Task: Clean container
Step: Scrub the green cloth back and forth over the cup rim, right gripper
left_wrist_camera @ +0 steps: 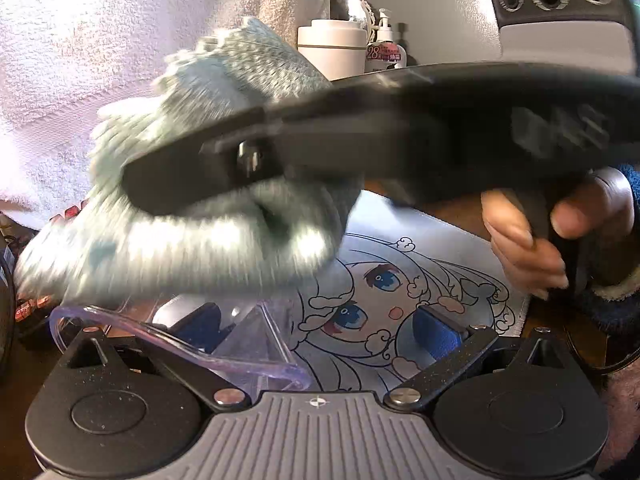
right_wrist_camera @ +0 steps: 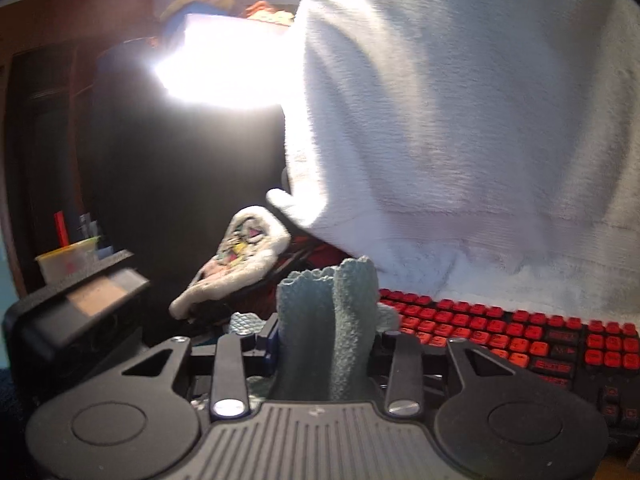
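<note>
A clear plastic container (left_wrist_camera: 180, 336) lies low in the left wrist view, one corner over the left blue pad (left_wrist_camera: 206, 320). My left gripper (left_wrist_camera: 320, 328) stands wide; its right pad (left_wrist_camera: 436, 332) touches nothing. Above the container rim hangs a bunched grey-green cloth (left_wrist_camera: 224, 232), blurred. My right gripper (left_wrist_camera: 180, 184) reaches in from the right and is shut on it. In the right wrist view the cloth (right_wrist_camera: 328, 320) stands up between the fingers of my right gripper (right_wrist_camera: 326, 346). Whether the cloth touches the container I cannot tell.
A mat with a cartoon print (left_wrist_camera: 400, 280) covers the table under the container. A hand (left_wrist_camera: 520, 248) holds the right gripper's handle. A keyboard with red keys (right_wrist_camera: 520, 340) lies ahead, white fleece (right_wrist_camera: 460, 120) behind it. A white canister (left_wrist_camera: 332, 48) and a pump bottle (left_wrist_camera: 386, 52) stand behind.
</note>
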A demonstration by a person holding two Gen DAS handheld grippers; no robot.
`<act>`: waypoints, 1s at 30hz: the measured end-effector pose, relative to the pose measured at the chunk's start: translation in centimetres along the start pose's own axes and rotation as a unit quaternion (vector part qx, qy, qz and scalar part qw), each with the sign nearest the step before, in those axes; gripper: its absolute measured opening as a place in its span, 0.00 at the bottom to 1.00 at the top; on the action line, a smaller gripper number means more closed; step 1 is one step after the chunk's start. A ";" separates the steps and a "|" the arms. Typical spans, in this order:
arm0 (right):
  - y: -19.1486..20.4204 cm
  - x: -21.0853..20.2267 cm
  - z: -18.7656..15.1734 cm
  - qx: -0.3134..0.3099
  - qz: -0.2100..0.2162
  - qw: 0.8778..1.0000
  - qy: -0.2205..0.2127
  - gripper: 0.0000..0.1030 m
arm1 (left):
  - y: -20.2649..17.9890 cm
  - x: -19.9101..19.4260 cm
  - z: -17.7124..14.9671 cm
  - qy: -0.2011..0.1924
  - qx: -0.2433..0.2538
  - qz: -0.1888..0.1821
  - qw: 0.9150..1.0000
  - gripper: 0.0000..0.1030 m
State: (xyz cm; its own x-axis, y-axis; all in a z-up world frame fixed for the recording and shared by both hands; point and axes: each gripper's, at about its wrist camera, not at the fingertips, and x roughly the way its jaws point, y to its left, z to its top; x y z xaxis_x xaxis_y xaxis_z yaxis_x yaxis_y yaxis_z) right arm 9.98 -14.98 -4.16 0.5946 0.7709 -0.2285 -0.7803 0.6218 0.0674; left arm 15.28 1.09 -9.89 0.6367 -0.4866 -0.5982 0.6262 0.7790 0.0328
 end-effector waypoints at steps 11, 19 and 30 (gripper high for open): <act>-0.3 0.1 0.1 0.016 -0.007 1.000 0.000 0.32 | 0.0 0.0 -0.1 0.000 0.000 0.000 1.000 1.00; 0.8 0.2 0.0 -0.012 0.019 1.000 0.003 0.36 | -0.5 0.1 -0.1 0.000 0.000 0.000 1.000 1.00; -0.8 -0.1 0.3 0.031 -0.015 0.999 -0.003 0.31 | -0.5 -0.2 -0.4 0.000 0.000 0.000 1.000 1.00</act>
State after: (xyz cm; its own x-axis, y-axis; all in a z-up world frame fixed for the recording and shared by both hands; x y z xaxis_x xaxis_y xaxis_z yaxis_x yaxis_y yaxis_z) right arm 10.60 -15.48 -3.93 0.6182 0.7529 -0.2259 -0.7492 0.6513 0.1203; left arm 14.60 0.97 -10.11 0.6369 -0.4867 -0.5979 0.6261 0.7791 0.0327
